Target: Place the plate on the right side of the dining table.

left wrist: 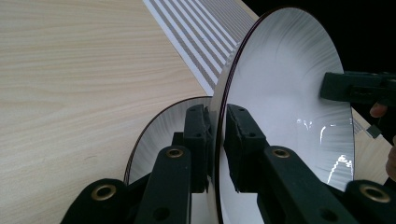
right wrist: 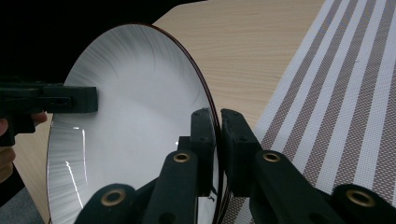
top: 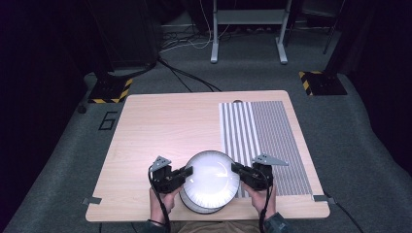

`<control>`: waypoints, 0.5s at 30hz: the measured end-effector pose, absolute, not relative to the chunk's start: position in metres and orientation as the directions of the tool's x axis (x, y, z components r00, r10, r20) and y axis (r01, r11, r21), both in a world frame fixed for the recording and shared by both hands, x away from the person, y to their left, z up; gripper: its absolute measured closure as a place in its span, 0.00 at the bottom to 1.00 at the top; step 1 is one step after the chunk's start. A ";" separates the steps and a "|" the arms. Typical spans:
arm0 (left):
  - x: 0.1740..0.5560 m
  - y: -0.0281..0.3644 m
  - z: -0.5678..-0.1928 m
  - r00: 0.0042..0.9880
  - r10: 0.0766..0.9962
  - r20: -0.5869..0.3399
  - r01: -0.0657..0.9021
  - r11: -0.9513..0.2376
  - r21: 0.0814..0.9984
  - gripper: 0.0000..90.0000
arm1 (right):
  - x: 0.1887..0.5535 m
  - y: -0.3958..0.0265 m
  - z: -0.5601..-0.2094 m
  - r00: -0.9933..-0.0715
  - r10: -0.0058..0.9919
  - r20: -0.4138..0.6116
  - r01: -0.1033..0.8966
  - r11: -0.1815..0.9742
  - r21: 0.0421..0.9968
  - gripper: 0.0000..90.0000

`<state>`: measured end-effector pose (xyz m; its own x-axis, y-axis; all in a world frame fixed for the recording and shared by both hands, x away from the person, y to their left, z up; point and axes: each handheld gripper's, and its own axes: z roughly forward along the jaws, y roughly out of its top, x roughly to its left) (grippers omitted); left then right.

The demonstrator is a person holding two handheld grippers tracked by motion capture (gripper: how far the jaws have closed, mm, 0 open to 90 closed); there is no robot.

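Observation:
A white plate (top: 212, 175) with a thin dark rim is held level between both grippers, just above a stack of like plates (top: 201, 206) at the table's front edge. My left gripper (top: 187, 171) is shut on the plate's left rim and my right gripper (top: 236, 168) on its right rim. In the left gripper view the jaws (left wrist: 215, 116) pinch the edge of the plate (left wrist: 285, 93), with a lower plate (left wrist: 156, 133) beneath and the right gripper (left wrist: 348, 88) on the far rim. In the right gripper view my gripper (right wrist: 218, 119) clamps the plate (right wrist: 135, 112), and the left gripper (right wrist: 70, 100) grips opposite.
A grey-and-white striped placemat (top: 265, 145) lies on the right half of the light wooden table (top: 165, 126), right beside the right gripper. Beyond the table are a dark carpeted floor, cables and a metal stand (top: 248, 29).

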<state>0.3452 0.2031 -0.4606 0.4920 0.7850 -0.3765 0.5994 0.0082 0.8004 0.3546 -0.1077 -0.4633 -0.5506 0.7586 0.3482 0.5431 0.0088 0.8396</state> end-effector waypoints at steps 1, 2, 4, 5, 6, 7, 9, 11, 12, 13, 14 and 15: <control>0.346 0.203 -0.460 0.496 0.784 -0.375 0.600 0.003 0.800 0.88 | 0.354 -0.108 -0.463 -0.547 0.761 0.349 0.545 0.007 0.839 0.93; 0.346 0.203 -0.460 0.496 0.784 -0.375 0.600 0.003 0.800 0.88 | 0.355 -0.109 -0.463 -0.546 0.762 0.348 0.545 0.007 0.839 0.93; 0.347 0.200 -0.459 0.502 0.781 -0.373 0.598 -0.001 0.802 0.88 | 0.355 -0.111 -0.462 -0.543 0.765 0.346 0.543 0.005 0.839 0.93; 0.347 0.200 -0.459 0.502 0.781 -0.373 0.598 -0.001 0.802 0.88 | 0.355 -0.112 -0.461 -0.544 0.764 0.346 0.543 0.006 0.840 0.93; 0.348 0.199 -0.459 0.503 0.780 -0.372 0.597 -0.003 0.802 0.88 | 0.355 -0.112 -0.461 -0.544 0.764 0.346 0.543 0.006 0.840 0.93; 0.349 0.198 -0.458 0.503 0.779 -0.374 0.598 -0.002 0.801 0.88 | 0.355 -0.115 -0.460 -0.539 0.766 0.350 0.544 -0.001 0.839 0.93; 0.350 0.196 -0.457 0.511 0.775 -0.371 0.598 -0.011 0.801 0.88 | 0.355 -0.117 -0.459 -0.538 0.768 0.348 0.542 -0.001 0.840 0.93; 0.351 0.194 -0.456 0.516 0.773 -0.368 0.597 -0.017 0.802 0.88 | 0.355 -0.119 -0.458 -0.537 0.769 0.347 0.538 -0.005 0.843 0.93; 0.351 0.193 -0.455 0.517 0.773 -0.366 0.596 -0.018 0.803 0.88 | 0.355 -0.120 -0.457 -0.535 0.769 0.349 0.539 -0.007 0.842 0.93; 0.352 0.192 -0.455 0.522 0.771 -0.364 0.595 -0.023 0.804 0.88 | 0.355 -0.120 -0.457 -0.535 0.769 0.349 0.539 -0.007 0.842 0.93; 0.352 0.190 -0.454 0.521 0.771 -0.366 0.594 -0.020 0.804 0.88 | 0.355 -0.123 -0.456 -0.532 0.771 0.350 0.538 -0.011 0.843 0.92; 0.353 0.188 -0.454 0.525 0.767 -0.368 0.595 -0.022 0.804 0.88 | 0.355 -0.124 -0.456 -0.534 0.770 0.349 0.536 -0.011 0.844 0.92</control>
<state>0.3535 0.1884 -0.4539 0.5251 0.7675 -0.3677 0.5947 -0.0218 0.8036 0.3551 -0.1237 -0.4557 -0.5342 0.7699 0.3491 0.5363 -0.0106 0.8440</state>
